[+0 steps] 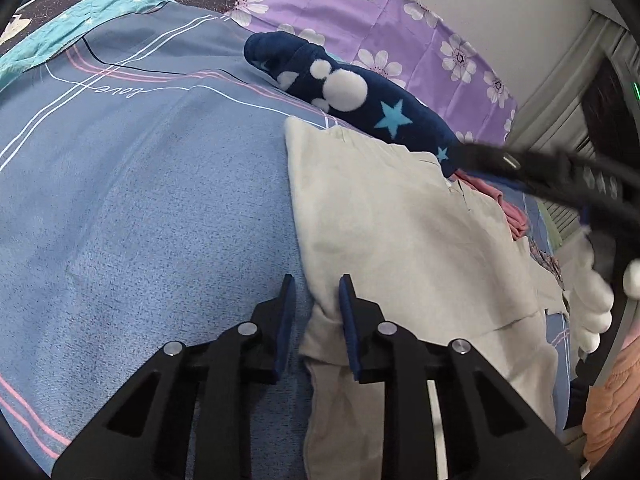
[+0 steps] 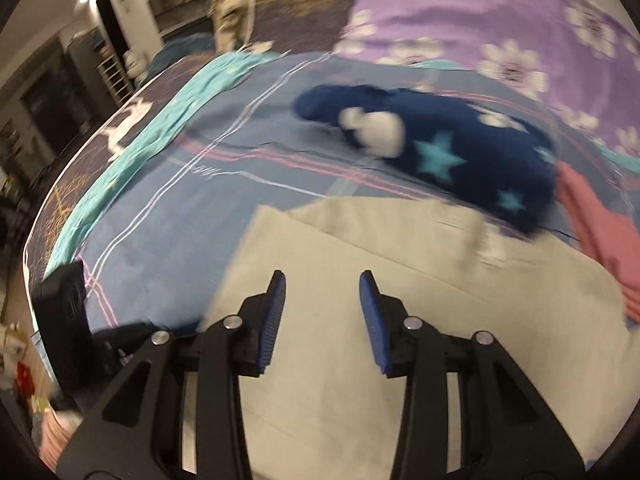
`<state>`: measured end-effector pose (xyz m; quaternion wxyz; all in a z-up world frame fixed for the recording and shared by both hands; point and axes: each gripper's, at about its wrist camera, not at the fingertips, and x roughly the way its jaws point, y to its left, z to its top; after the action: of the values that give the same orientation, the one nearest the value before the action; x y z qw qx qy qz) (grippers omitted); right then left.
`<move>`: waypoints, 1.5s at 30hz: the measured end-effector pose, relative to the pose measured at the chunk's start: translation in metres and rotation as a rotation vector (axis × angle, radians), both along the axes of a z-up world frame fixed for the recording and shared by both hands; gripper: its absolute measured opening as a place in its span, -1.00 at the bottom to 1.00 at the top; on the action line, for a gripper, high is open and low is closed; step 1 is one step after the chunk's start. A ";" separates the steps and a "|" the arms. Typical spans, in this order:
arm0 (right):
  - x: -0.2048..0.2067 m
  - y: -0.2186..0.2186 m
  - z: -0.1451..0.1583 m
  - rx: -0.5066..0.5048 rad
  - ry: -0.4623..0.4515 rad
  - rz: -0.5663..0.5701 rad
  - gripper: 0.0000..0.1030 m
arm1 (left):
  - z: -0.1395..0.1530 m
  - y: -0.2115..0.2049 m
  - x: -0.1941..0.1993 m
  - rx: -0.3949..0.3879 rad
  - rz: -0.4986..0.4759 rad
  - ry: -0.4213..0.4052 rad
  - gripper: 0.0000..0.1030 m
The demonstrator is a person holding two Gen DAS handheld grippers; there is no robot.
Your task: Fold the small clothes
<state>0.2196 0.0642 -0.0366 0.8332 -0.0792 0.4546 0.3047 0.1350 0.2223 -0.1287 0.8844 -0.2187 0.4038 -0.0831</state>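
your left gripper (image 1: 316,284) has its fingers apart, with the near left edge of the beige garment (image 1: 400,220) lying between them, not pinched. your right gripper (image 2: 322,280) is released too, wide apart above the same garment (image 2: 360,264), and it grasps nothing. the garment lies flat on the blue bedsheet (image 1: 140,200). a dark blue fleece piece with stars (image 1: 360,92) lies just behind it, and a pink cloth (image 2: 592,216) is at its right side.

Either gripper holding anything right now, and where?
Left gripper straddles the beige garment at its left edge, jaws apart. Right gripper is open, holding nothing.
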 end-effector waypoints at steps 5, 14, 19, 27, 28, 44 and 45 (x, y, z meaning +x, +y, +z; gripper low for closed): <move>0.005 0.081 -0.026 -0.123 -0.006 0.047 -0.01 | 0.002 -0.005 -0.001 0.041 -0.004 -0.012 -0.56; 0.036 0.118 -0.051 -0.166 -0.006 -0.017 -0.95 | 0.016 -0.002 -0.016 0.141 0.026 -0.060 -0.95; 0.032 0.132 -0.072 -0.168 -0.058 0.040 -0.95 | 0.005 0.008 -0.013 0.110 0.032 -0.010 -0.90; -0.022 0.015 -0.006 -0.018 -0.164 0.000 -0.55 | 0.005 0.008 -0.016 0.106 0.034 -0.008 -0.87; -0.030 -0.017 -0.003 -0.017 -0.168 -0.029 -0.55 | 0.005 0.008 -0.016 0.105 0.034 -0.008 -0.87; -0.037 -0.246 -0.067 -0.029 -0.002 -0.442 -0.55 | 0.086 -0.112 0.016 0.258 -0.165 -0.112 -0.83; -0.038 -0.254 -0.063 0.006 0.003 -0.451 -0.62 | 0.078 -0.128 0.024 0.242 -0.187 -0.094 -0.74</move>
<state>0.1819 -0.1900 -0.0997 0.8798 0.0273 0.4611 0.1119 0.1594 0.0945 -0.0508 0.9106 -0.0678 0.3878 -0.1259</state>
